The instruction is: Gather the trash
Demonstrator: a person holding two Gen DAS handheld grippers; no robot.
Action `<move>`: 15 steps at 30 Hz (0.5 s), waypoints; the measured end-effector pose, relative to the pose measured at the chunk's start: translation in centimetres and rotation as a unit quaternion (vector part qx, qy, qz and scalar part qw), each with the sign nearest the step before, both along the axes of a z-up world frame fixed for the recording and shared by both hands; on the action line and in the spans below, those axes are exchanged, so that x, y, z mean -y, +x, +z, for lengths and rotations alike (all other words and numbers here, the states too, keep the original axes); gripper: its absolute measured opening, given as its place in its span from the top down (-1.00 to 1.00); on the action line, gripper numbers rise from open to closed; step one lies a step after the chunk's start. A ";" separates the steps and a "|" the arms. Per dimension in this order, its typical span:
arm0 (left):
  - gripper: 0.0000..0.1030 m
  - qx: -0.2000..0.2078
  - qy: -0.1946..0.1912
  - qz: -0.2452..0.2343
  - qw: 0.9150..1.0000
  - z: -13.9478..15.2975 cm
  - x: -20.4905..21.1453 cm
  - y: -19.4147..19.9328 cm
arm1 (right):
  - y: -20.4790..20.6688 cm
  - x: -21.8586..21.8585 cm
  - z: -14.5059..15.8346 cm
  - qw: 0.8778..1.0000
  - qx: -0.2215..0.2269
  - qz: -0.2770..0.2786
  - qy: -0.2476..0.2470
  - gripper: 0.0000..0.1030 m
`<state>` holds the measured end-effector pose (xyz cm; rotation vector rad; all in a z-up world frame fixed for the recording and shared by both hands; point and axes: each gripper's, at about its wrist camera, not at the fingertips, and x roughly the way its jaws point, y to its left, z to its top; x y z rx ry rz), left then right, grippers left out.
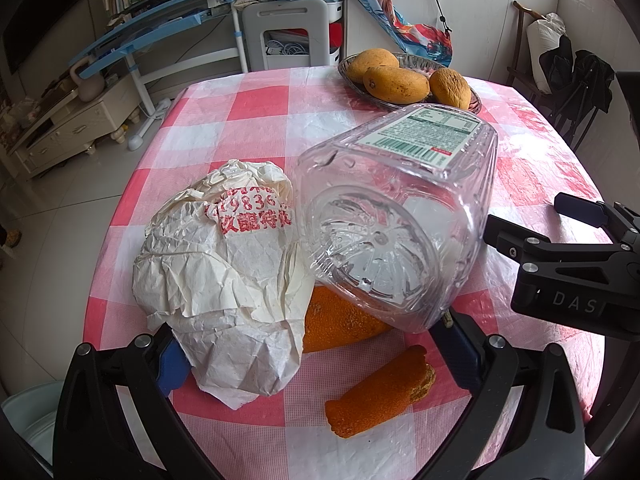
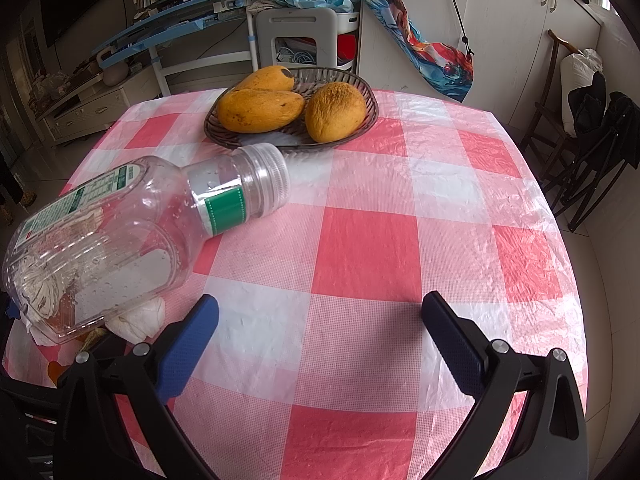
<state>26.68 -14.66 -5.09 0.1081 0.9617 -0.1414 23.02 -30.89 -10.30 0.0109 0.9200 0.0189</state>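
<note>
Two hand-held grippers, both spread and holding nothing. Left hand-held gripper (image 1: 312, 354) straddles the trash heap: crumpled white paper (image 1: 224, 280) with red print against its left finger, clear empty bottle (image 1: 394, 216) lying tilted, base toward camera, near the right finger. Orange peel (image 1: 380, 390) strip lies between the fingers, a larger piece under the bottle. Right hand-held gripper (image 2: 320, 344) hovers over bare table (image 2: 400, 240); bottle lies to its left, cap pointing toward fruit bowl (image 2: 360, 84).

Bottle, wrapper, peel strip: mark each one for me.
bottle (image 2: 120, 240), right wrist view, on the clear body.
wrapper (image 1: 216, 276), left wrist view, on the crumpled white middle.
peel strip (image 1: 376, 392), left wrist view, on its orange outer skin.
</note>
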 end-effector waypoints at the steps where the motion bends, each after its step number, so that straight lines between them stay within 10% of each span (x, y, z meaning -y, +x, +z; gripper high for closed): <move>1: -0.87 0.000 0.000 0.000 1.000 0.0 0.0 0.0 | 0.0 0.0 0.0 1.000 0.000 0.000 0.000 -0.89; 15: -0.87 0.000 0.000 0.000 1.000 0.0 0.0 0.0 | 0.0 0.0 0.0 1.000 0.000 0.000 0.000 -0.89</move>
